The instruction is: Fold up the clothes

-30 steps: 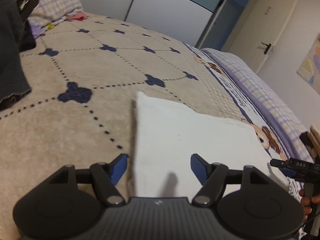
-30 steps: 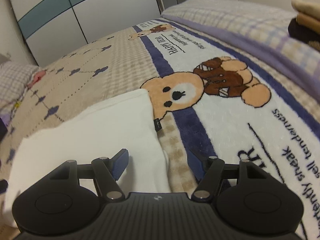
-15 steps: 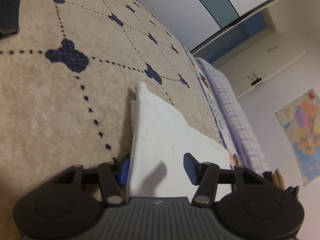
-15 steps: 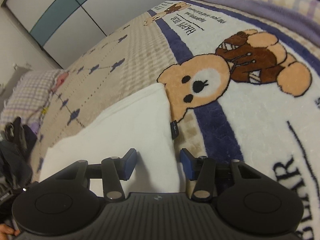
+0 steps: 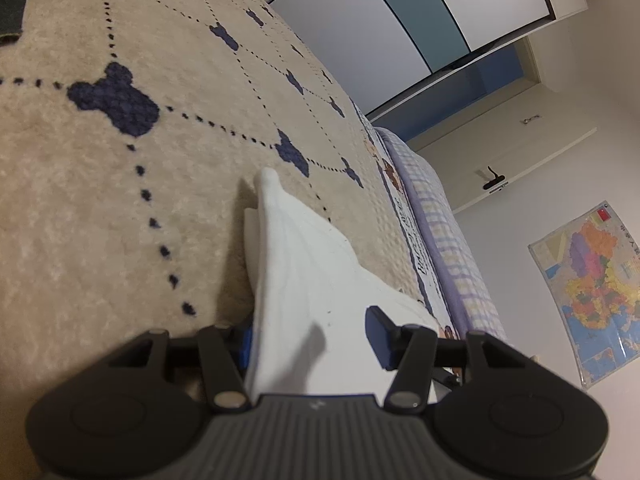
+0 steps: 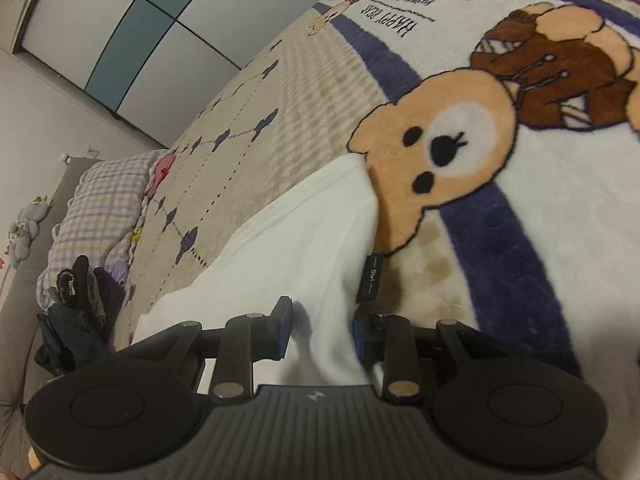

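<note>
The white garment [image 5: 304,280] is lying on the bear-print blanket [image 5: 100,200], low in the centre of both frames. Its near edge is being straddled by the left gripper [image 5: 310,332], jaws apart, and by the right gripper [image 6: 320,330], jaws narrower with cloth between them, whether pinched cannot be told; apparently for lifting into a fold. No containers are being shown.

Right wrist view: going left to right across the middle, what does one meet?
Dark clothes pile → plaid pillow → white garment → its black label → teddy bear face print on the blanket.
</note>
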A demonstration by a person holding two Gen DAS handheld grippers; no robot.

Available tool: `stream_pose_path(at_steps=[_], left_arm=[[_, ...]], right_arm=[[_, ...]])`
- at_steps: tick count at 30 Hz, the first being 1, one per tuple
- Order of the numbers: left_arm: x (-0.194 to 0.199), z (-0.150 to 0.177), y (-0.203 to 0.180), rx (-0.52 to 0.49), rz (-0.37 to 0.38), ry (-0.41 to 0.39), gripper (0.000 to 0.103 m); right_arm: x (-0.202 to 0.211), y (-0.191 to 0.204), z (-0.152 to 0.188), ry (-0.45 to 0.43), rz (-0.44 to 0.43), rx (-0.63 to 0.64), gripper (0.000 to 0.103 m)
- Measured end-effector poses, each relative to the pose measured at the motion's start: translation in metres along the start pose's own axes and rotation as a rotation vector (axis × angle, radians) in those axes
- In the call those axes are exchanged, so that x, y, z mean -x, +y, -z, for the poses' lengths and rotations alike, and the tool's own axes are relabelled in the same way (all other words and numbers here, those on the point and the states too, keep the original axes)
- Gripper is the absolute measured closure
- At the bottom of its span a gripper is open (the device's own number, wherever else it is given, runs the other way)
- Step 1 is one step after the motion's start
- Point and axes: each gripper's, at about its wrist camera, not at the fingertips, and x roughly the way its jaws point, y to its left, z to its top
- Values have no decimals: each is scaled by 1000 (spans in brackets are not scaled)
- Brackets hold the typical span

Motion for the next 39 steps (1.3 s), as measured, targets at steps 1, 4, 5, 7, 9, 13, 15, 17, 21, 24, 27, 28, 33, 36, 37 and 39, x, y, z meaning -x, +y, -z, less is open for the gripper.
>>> stream_pose_path(at_steps=[1,4,5,7,9,13,15,17,21,24,27,28,33,36,37,39], left_arm=[[-1,0,0,1,2,0,49],[-6,0,-1,1,6,3,51],[-7,0,-1,1,6,2,51],[-8,1,-3,-4,4,1,51],[-8,1,-5,-14,-2,1,51],[-8,2,-6,-24,-11,-2,53],[-5,2,-5,-27,-13,-4,54],[-3,3,-4,-34,-16,-6,54],[-2,5,-7,-66,-33,-11,54],[-1,7,-9,-87,-58,-17,58],[0,8,-8,-87,-80,-24,65],[1,8,-7,-81,-88,-30,72],[5,10,-5,-55,-116,-62,85],[8,14,-17,-114,-147,-86,86],[9,15,-21,-136,-156,-93,86],[12,16,-28,-167,-162,-108,87]], right_arm=[[-1,0,0,2,-8,-10,71],[-4,-1,-2,4,-18,-19,71],[-5,0,-2,5,-19,-12,71],[-7,3,-2,8,-17,6,71],[-9,7,-1,6,-5,30,71],[-11,18,2,4,29,98,68],[-13,23,4,7,40,138,67],[-14,27,6,5,57,176,65],[-16,34,8,2,91,248,65],[-19,38,11,0,113,295,65],[-21,43,13,-5,131,336,66],[-22,44,14,-8,137,347,68],[-22,54,15,-25,160,394,84],[-18,61,15,-53,161,401,88],[-16,63,15,-65,163,403,88],[-12,67,14,-91,165,402,88]])
